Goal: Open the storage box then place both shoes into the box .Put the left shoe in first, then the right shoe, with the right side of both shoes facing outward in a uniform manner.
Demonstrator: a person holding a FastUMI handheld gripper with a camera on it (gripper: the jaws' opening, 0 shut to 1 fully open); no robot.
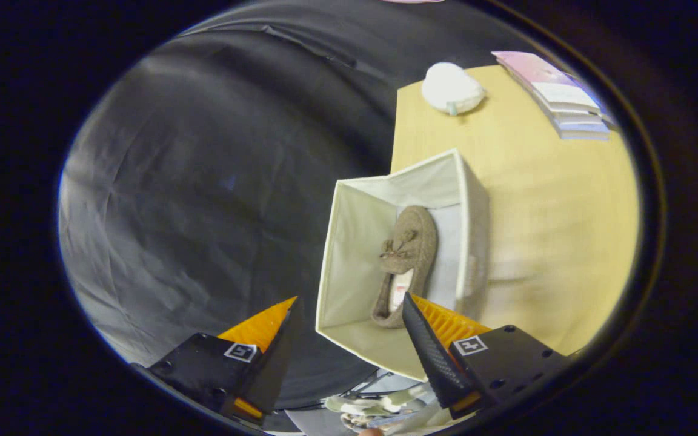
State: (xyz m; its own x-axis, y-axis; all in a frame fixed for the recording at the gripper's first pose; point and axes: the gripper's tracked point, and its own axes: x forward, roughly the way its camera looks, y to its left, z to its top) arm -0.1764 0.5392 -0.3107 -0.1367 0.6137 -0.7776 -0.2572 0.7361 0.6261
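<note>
An open cream fabric storage box stands at the edge of a light wooden table, just ahead of my fingers. One brown fuzzy moccasin shoe with a small bow lies inside it, toe pointing away, close to the box's right wall. My gripper is open with nothing between its fingers; the gap hovers over the box's near-left wall, and the right fingertip overlaps the shoe's heel in the view. I cannot tell whether it touches the shoe.
A white rounded object lies at the table's far end. Beside it lies a stack of pink and white booklets. Black cloth hangs left of the table. Cluttered items show below the fingers.
</note>
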